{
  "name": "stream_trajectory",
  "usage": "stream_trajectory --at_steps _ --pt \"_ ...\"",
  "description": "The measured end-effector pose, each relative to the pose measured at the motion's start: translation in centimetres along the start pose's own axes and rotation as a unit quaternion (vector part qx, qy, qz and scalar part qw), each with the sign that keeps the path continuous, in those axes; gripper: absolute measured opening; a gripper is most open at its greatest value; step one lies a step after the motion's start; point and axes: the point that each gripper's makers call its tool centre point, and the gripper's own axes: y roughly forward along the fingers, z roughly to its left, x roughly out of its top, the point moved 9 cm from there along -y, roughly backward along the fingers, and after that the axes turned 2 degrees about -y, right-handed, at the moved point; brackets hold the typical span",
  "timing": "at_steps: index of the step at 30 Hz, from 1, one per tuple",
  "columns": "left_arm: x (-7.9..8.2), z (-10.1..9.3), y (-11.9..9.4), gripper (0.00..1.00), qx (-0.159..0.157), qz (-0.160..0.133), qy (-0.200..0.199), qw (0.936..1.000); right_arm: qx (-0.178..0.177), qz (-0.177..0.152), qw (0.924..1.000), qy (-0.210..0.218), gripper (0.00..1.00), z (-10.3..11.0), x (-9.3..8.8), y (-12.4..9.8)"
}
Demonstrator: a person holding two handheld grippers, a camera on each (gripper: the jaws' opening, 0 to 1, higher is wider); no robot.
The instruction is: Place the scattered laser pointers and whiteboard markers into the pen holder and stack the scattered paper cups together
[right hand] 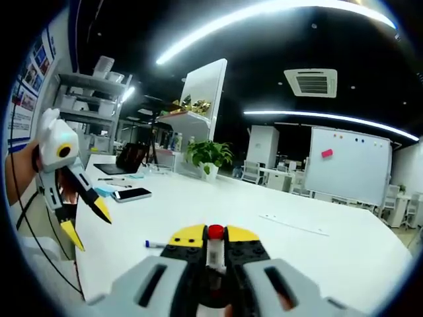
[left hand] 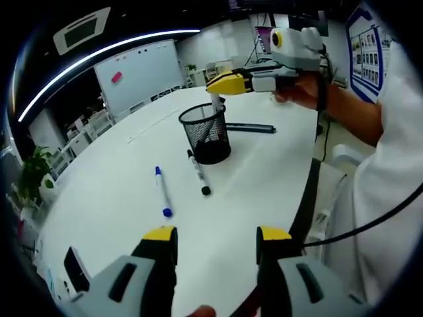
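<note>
My right gripper (left hand: 221, 84) hangs directly above the pen holder (left hand: 205, 133), jaws clamped on a red-capped marker (right hand: 215, 247) held upright, its long axis pointing down into the holder. My left gripper (left hand: 217, 239) waits with jaws wide apart and empty near the table's (left hand: 119, 191) close edge; the blue marker (left hand: 162, 191) and black marker (left hand: 197, 173) lie just ahead of it.

A long white table (left hand: 264, 178) stretched ahead of the tongs; beyond it stood a whiteboard (left hand: 139, 72), under curved ceiling lights (right hand: 264, 13)
</note>
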Motion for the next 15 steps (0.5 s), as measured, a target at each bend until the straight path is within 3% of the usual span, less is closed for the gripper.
stream_trajectory --at_steps 15 --pt "-0.07 0.01 -0.02 0.49 -0.001 0.001 0.0 1.0 0.001 0.013 0.9999 0.006 0.1 0.06 -0.77 0.23"
